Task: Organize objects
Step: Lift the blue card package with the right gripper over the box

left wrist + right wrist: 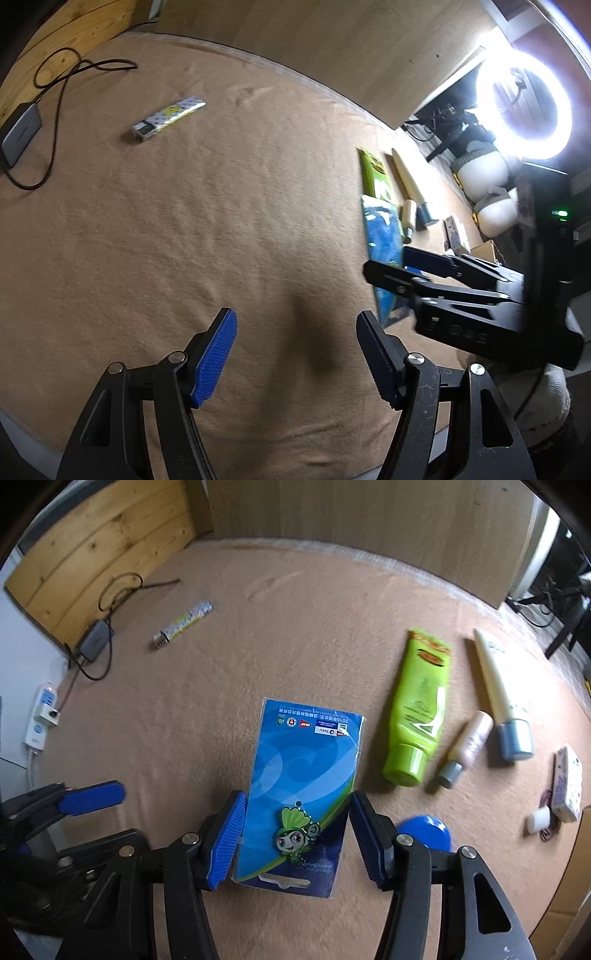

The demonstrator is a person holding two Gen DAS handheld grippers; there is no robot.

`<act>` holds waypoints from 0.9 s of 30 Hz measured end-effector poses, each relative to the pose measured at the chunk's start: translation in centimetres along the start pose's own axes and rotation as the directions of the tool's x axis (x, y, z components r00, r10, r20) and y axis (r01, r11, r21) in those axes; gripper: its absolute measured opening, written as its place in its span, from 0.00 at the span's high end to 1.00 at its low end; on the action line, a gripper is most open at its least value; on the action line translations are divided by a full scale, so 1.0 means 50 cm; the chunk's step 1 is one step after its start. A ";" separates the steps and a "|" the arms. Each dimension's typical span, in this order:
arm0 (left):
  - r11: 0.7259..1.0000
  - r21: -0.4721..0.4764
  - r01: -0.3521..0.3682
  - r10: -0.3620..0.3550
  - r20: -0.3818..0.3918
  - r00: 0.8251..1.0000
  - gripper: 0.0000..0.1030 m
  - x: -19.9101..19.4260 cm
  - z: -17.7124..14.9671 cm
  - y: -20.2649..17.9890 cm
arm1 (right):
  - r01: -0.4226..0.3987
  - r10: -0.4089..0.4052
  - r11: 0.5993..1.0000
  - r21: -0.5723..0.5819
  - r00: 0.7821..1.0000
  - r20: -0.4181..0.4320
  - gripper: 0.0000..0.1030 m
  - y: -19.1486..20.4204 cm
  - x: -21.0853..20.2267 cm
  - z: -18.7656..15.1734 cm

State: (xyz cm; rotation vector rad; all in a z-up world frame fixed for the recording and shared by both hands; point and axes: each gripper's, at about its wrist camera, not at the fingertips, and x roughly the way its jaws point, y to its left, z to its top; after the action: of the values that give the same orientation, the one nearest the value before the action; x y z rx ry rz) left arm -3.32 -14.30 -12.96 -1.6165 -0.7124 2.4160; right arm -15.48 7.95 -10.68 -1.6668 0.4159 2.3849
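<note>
A blue card pack (pixel 303 775) with a green cartoon pin stands between the blue pads of my right gripper (pixel 291 834), which is shut on its two long edges over the brown cloth (pixel 221 701). In the left wrist view the same pack (pixel 382 229) shows edge-on at the right gripper (pixel 386 264). To its right lie a green tube (pixel 421 709), a small beige bottle (pixel 469 746) and a cream tube with a blue cap (pixel 498 686). My left gripper (pixel 299 354) hangs open over bare cloth with nothing between its fingers.
A patterned stick pack (pixel 184 624) lies far left. A blue round lid (pixel 424 832), a white cap (pixel 539 819) and a patterned box (pixel 567 782) lie near right. A power bank with cable (pixel 96 642), a power strip (pixel 42 716) and a bright ring light (pixel 524 107) edge the bed.
</note>
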 end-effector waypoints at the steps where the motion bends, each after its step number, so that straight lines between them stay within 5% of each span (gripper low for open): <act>1: 1.000 0.010 0.004 -0.004 -0.004 1.000 0.31 0.004 -0.001 -0.011 | 0.000 0.000 1.000 0.006 1.000 0.008 0.48 0.002 -0.008 0.002; 13: 0.993 0.110 0.033 -0.027 -0.053 0.998 0.31 0.059 -0.013 -0.130 | 0.045 -0.067 0.981 0.189 0.991 0.112 0.48 -0.169 -0.173 -0.131; 27: 0.973 0.220 0.070 -0.046 -0.110 0.993 0.31 0.130 -0.030 -0.282 | 0.191 -0.273 0.859 0.474 0.956 0.109 0.48 -0.457 -0.307 -0.327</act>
State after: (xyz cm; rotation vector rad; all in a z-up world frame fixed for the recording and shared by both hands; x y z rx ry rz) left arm -6.52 0.96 -12.29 -1.5934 -0.4452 2.2586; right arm 11.56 23.77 -4.15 -1.2104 0.6481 2.0267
